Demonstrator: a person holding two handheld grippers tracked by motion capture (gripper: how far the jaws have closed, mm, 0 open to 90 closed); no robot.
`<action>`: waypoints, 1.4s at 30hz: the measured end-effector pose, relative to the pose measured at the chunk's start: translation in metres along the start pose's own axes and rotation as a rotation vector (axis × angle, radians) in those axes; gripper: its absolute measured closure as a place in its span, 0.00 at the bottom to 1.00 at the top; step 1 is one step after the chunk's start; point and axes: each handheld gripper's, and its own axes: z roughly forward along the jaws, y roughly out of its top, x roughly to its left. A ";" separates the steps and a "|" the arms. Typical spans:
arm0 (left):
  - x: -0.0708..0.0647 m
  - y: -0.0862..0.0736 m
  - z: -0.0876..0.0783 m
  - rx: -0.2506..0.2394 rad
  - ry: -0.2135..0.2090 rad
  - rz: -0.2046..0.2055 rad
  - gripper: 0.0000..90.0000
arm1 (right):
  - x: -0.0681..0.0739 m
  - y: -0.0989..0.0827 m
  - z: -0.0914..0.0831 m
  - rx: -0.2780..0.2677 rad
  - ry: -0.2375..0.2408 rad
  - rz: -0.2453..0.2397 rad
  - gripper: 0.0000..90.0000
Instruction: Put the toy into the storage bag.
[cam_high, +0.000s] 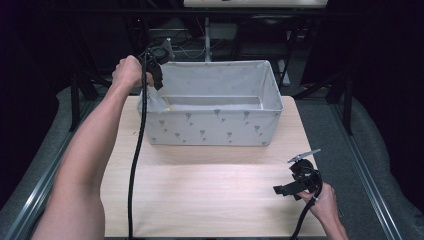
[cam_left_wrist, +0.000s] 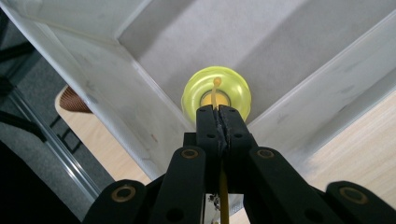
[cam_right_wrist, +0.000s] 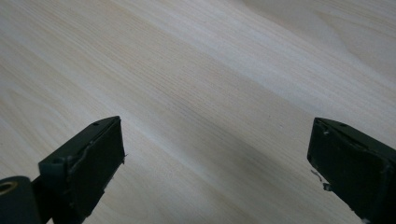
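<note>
Left gripper (cam_left_wrist: 219, 109) pinched tight on yellow string (cam_left_wrist: 215, 91), yo-yo (cam_left_wrist: 216, 92) hanging just below inside box (cam_high: 215, 127); right gripper (cam_right_wrist: 217, 154) wide apart, holding nothing.

High view: table (cam_high: 210, 200) evenly lit from above, surroundings almost black, picture soft and slightly grainy. Bin (cam_high: 215, 107) inner walls pale, faint shadow on floor inside. Left gripper view: yellow yo-yo (cam_left_wrist: 216, 93) sharp enough, bright, broad soft shadow on fabric behind; near jaws slightly blurred. Right gripper view: wood bright, jaws out of focus, shadow at top right corner.
</note>
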 end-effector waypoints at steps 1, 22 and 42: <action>0.000 -0.001 0.002 0.011 0.003 -0.003 0.98 | 0.000 0.000 0.000 0.000 0.000 0.001 0.04; 0.007 -0.021 0.024 0.025 -0.054 -0.059 0.82 | 0.000 0.000 0.000 -0.011 0.006 0.009 0.04; -0.009 -0.073 -0.050 -0.192 -0.033 -0.097 0.15 | 0.002 0.001 -0.001 -0.006 0.001 0.000 0.04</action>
